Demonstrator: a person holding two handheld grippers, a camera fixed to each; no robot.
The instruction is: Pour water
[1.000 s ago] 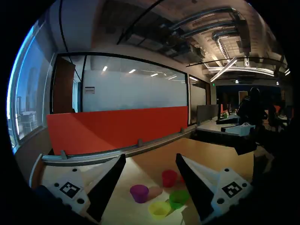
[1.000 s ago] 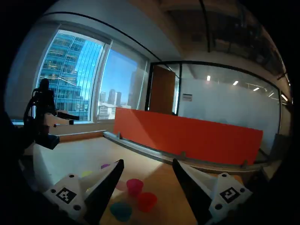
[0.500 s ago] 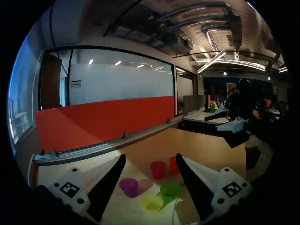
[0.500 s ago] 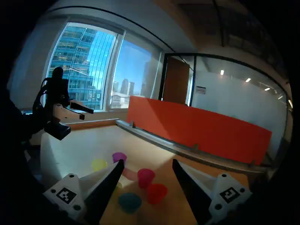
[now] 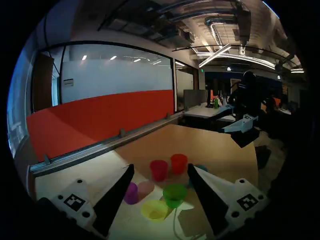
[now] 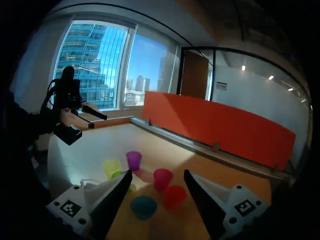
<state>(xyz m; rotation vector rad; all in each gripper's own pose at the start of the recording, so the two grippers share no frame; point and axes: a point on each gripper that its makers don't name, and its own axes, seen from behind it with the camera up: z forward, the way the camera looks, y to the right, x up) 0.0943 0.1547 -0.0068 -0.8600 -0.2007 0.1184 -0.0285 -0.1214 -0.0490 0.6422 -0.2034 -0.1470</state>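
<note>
Several small plastic cups stand grouped on the wooden table [image 5: 208, 146]: a pink cup [image 5: 159, 170] [image 6: 162, 179], a red cup [image 5: 179, 163] [image 6: 175, 197], a green cup [image 5: 175, 195], a yellow cup [image 5: 154, 210] [image 6: 111, 167], a purple cup [image 5: 131, 193] [image 6: 134, 160] and a teal cup [image 6: 143, 207]. My left gripper [image 5: 160, 188] hangs open above and short of the cups, nothing between its fingers. My right gripper [image 6: 157, 190] is open too, over the cups from the opposite side. Each gripper also appears farther off, the right gripper [image 5: 240, 130] and the left gripper [image 6: 76, 116], held by a person.
An orange divider panel [image 5: 100, 116] [image 6: 224, 124] with a metal rail runs along the table's far edge. Large windows [image 6: 104, 68] lie beyond the left gripper. A thin white cable [image 6: 86, 183] lies near the yellow cup. More desks [image 5: 204, 112] stand behind.
Both gripper views have tilted down and drawn nearer the table, so more cups and more tabletop show. The far gripper in each view has shifted slightly. Both stay open.
</note>
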